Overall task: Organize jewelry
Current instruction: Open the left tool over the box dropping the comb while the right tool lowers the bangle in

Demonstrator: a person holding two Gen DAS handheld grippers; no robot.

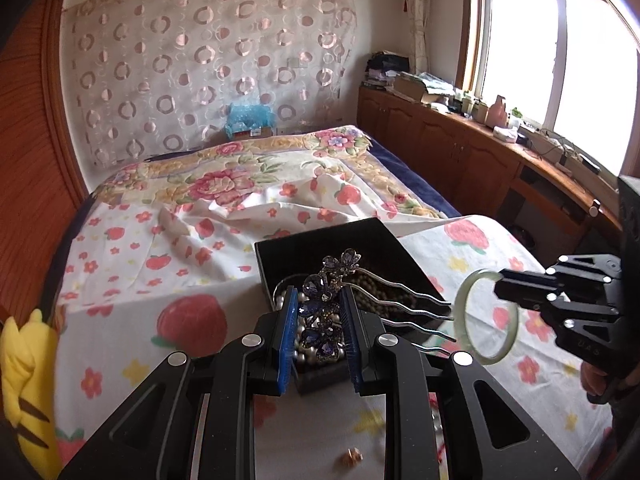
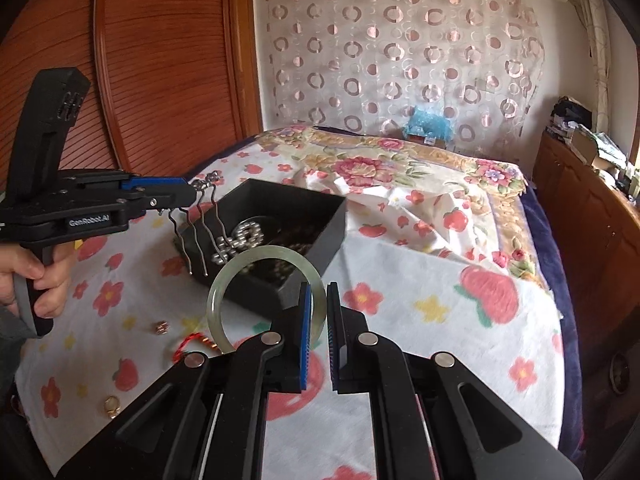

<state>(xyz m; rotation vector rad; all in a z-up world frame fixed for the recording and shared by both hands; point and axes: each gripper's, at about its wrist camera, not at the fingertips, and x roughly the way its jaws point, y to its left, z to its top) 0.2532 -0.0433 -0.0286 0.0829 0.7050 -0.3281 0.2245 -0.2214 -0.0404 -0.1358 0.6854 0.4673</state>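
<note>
My left gripper (image 1: 319, 300) is shut on a purple jewelled hair comb (image 1: 316, 284), whose wavy metal prongs stick out to the right. It hangs over the near end of a black box (image 1: 340, 228) on the flowered bed sheet. The box holds pearls (image 1: 280, 300) and dark beads (image 1: 372, 296). My right gripper (image 2: 319, 292) is shut on a pale green jade bangle (image 2: 268, 251), held upright just in front of the box (image 2: 320, 232). In the right wrist view the left gripper (image 2: 194, 192) hangs the comb (image 2: 200, 232) prongs-down over the box's left corner. The right gripper (image 1: 498, 280) and bangle (image 1: 460, 312) show at right.
Loose pieces lie on the sheet near me: a copper piece (image 2: 161, 327), a red cord (image 2: 192, 342) and a gold ring (image 2: 112, 406). A yellow plush toy (image 1: 24, 380) sits at the bed's left edge. A cluttered wooden cabinet (image 1: 480, 140) runs under the window.
</note>
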